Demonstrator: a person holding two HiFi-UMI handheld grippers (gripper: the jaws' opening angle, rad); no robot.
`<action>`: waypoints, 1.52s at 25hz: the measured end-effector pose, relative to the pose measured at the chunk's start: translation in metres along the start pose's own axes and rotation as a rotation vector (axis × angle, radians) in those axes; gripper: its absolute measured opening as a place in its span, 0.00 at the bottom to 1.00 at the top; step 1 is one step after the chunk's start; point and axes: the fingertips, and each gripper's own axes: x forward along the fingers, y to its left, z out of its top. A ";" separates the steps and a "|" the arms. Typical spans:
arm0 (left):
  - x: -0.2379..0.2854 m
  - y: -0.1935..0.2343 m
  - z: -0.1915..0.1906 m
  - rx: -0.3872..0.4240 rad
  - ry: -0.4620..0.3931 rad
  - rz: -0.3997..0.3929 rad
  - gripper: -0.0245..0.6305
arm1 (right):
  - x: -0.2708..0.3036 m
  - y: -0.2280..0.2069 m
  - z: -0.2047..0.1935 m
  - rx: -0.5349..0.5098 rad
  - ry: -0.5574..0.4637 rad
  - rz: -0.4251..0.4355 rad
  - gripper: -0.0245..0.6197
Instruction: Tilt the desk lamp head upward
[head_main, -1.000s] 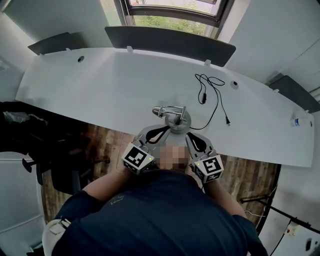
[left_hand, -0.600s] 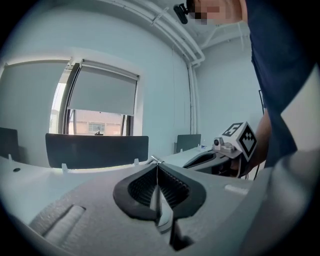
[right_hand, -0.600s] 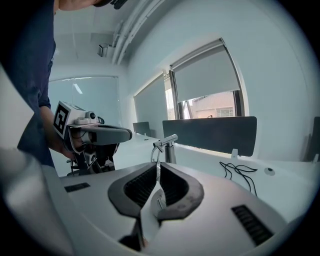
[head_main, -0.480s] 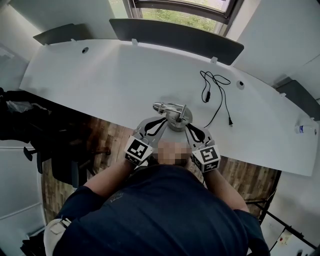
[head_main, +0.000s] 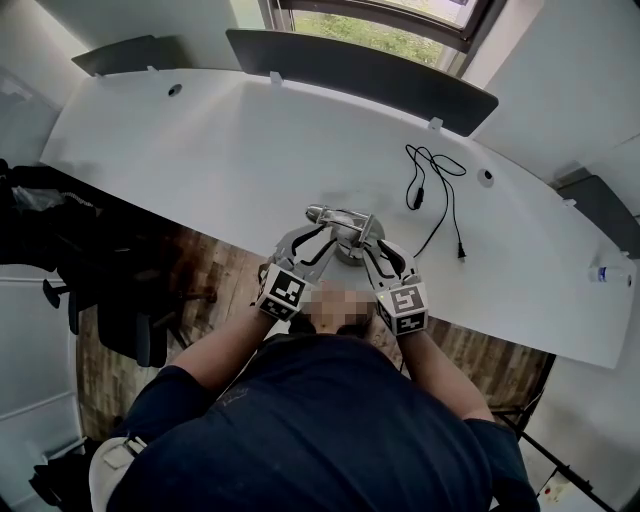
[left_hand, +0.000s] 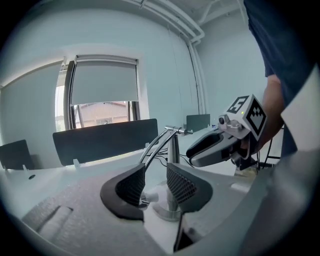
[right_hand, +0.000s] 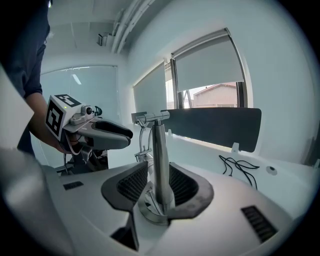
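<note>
A small silver desk lamp (head_main: 347, 228) stands on its round base near the front edge of the white desk (head_main: 200, 150). Its head (head_main: 318, 213) points left and lies low. My left gripper (head_main: 318, 238) is at the lamp's left, and its jaws have just been opening. In the left gripper view (left_hand: 150, 182) they stand apart with the whitish lamp head (left_hand: 150, 196) low between them. My right gripper (head_main: 372, 252) has also just been opening. In the right gripper view (right_hand: 157, 182) its jaws flank the upright post (right_hand: 160, 160) with a gap either side.
A black cable (head_main: 435, 190) lies on the desk behind and right of the lamp. Dark partition panels (head_main: 360, 75) line the far edge under the window. A small bottle (head_main: 605, 272) sits at the far right. A dark chair (head_main: 130, 320) stands left of me.
Both grippers have come forward and down to the lamp. Their jaws, shut before, now stand apart, the left round the lamp head and the right round the post.
</note>
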 end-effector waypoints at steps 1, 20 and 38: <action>0.003 0.002 -0.001 0.018 0.004 0.010 0.23 | 0.003 -0.002 -0.001 -0.004 0.003 -0.008 0.25; 0.063 0.027 -0.015 0.195 0.051 0.107 0.28 | 0.052 -0.010 -0.012 -0.077 0.061 -0.023 0.35; 0.084 0.041 -0.026 0.326 0.129 0.100 0.10 | 0.070 -0.008 -0.019 -0.056 0.081 -0.007 0.31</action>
